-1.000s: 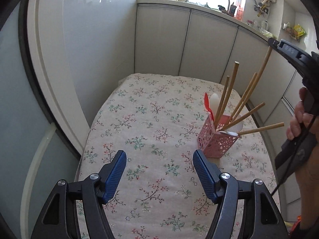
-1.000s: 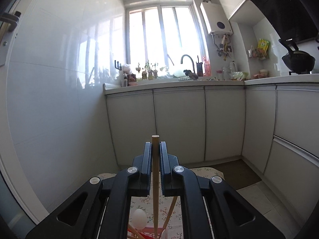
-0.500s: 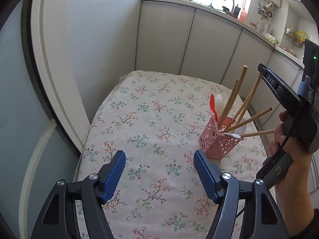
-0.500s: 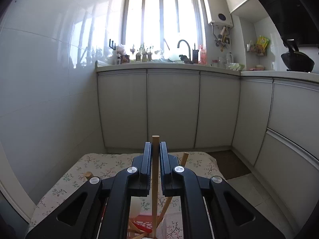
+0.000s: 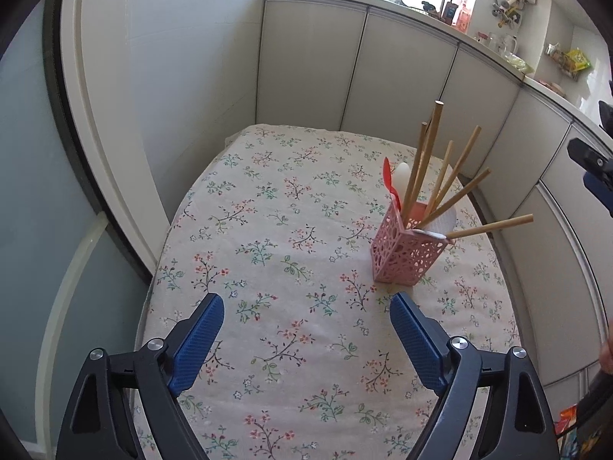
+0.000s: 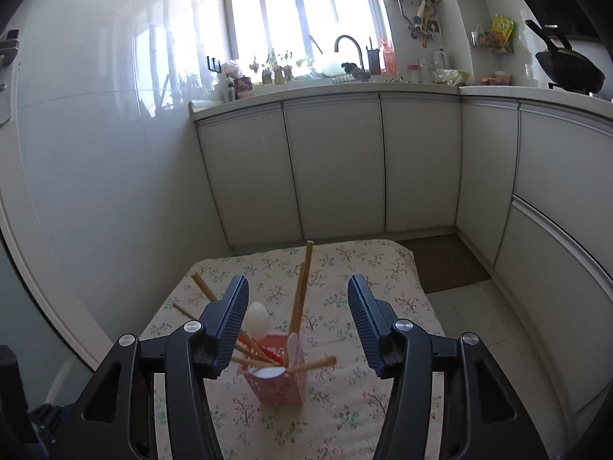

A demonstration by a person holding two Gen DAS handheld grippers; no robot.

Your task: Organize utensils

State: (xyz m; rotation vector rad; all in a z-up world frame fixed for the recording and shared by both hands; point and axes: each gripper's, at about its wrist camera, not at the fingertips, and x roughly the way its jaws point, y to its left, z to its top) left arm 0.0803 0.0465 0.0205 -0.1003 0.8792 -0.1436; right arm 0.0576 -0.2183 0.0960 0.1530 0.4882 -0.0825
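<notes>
A pink lattice utensil holder stands on the right side of the floral tablecloth. It holds several wooden chopsticks, a red spoon and a white spoon. My left gripper is open and empty, low over the near part of the table, left of the holder. My right gripper is open and empty, above and behind the holder, with the chopsticks standing between its fingers. Its tip shows at the right edge of the left wrist view.
White kitchen cabinets run behind and to the right of the table. A glossy white wall lies along the table's left side. The worktop carries a tap, bottles and a wok at far right.
My right gripper opened and let go of the wooden chopstick, which now stands in the pink holder. It then drew back and tilted down. My left gripper stayed open and nearly still.
</notes>
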